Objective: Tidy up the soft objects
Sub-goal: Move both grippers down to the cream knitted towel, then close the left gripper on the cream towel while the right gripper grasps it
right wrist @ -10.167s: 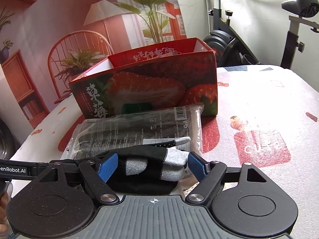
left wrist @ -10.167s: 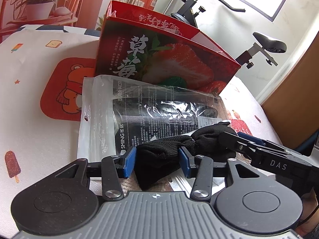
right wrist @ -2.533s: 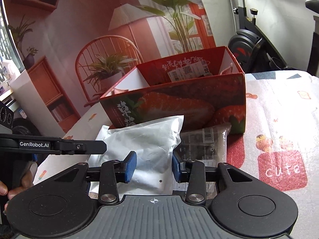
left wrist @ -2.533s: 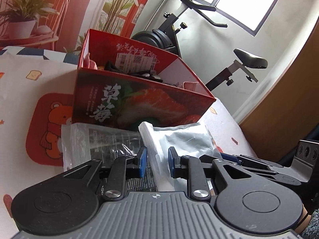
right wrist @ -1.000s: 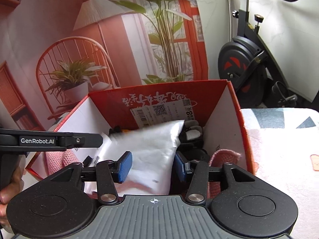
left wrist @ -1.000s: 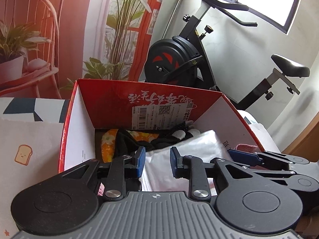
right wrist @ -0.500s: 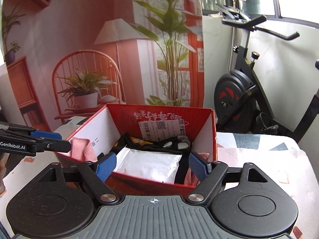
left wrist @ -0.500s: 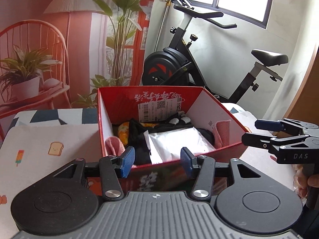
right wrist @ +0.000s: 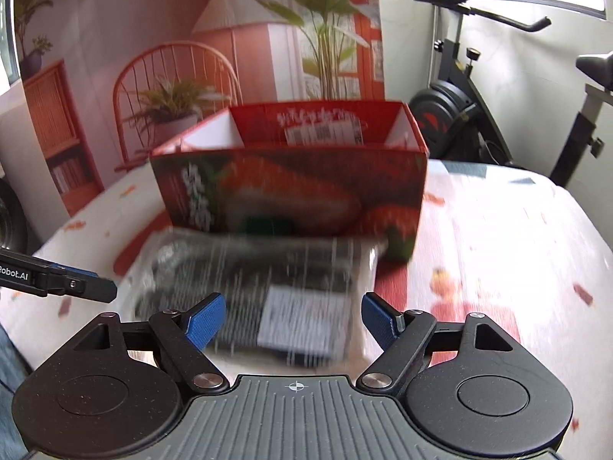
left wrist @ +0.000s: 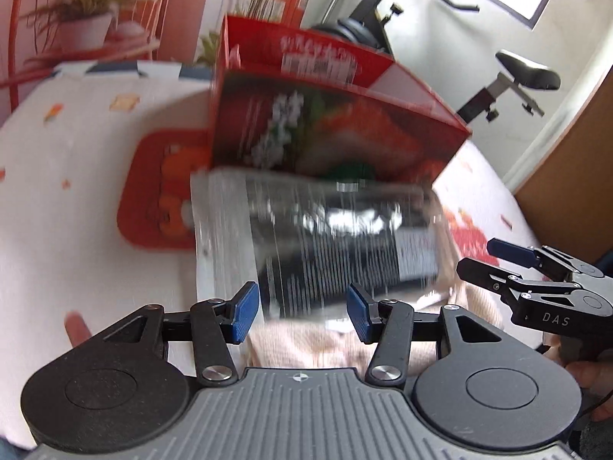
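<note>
Both grippers are hanging open and empty over the near end of the table [right wrist: 536, 230]. The left gripper [left wrist: 302, 312] is standing about half open, the right gripper [right wrist: 293, 320] wider, after both jaws have just been opening. A clear bag [left wrist: 329, 237] is lying flat just near of the red box [right wrist: 291, 188], between both sets of fingers, touching neither. A pink cloth [left wrist: 306, 345] is lying under the bag's near edge.
</note>
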Demonstrator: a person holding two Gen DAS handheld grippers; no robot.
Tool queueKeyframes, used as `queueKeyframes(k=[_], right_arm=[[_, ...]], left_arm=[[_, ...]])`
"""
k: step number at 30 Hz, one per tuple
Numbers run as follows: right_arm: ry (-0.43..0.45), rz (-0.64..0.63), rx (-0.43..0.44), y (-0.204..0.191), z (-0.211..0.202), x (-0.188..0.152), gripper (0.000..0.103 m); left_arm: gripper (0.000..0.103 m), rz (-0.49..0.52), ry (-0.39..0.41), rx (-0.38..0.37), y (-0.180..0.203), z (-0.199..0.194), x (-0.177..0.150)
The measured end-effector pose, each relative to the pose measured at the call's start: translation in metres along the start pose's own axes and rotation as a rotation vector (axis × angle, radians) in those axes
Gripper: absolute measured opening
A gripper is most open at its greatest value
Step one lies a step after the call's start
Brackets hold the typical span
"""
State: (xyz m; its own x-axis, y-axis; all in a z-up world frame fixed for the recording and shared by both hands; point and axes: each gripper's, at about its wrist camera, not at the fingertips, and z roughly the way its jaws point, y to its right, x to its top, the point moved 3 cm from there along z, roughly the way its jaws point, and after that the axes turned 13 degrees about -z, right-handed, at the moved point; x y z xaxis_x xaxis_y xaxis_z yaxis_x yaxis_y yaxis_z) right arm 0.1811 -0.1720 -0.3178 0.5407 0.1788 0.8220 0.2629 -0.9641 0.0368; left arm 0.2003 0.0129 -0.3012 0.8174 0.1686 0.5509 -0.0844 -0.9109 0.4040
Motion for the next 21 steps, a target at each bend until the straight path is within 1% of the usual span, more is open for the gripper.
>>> queueKeyframes(k=[3, 5, 9, 12, 16, 19, 21], right_arm=[[-0.005, -0.036, -0.045, -0.013, -0.007, -0.019, 0.076], [-0.001, -0.037, -0.070, -0.016, -0.011, -0.029, 0.076], [-0.034, 0.021, -0.099, -0.005, -0.008, -0.042, 0.076], [-0.052, 0.079, -0.131, 0.006, -0.006, -0.047, 0.076], [-0.082, 0.118, -0.119, 0.013, 0.000, -0.057, 0.076], [-0.078, 0.111, -0.103, 0.011, 0.002, -0.057, 0.074], [-0.078, 0.097, -0.088, 0.007, 0.003, -0.057, 0.074]], left_arm=[[0.053, 0.004, -0.016, 0.039, -0.004, 0.005, -0.012], [0.053, -0.012, -0.019, 0.046, -0.008, 0.008, -0.018], [0.053, -0.051, -0.058, 0.046, -0.014, 0.012, -0.031], [0.053, -0.059, -0.080, 0.034, -0.015, 0.017, -0.036], [0.052, -0.057, -0.085, 0.038, -0.015, 0.019, -0.041], [0.052, -0.063, -0.085, 0.035, -0.016, 0.022, -0.041], [0.051, -0.052, -0.083, 0.037, -0.014, 0.021, -0.043]])
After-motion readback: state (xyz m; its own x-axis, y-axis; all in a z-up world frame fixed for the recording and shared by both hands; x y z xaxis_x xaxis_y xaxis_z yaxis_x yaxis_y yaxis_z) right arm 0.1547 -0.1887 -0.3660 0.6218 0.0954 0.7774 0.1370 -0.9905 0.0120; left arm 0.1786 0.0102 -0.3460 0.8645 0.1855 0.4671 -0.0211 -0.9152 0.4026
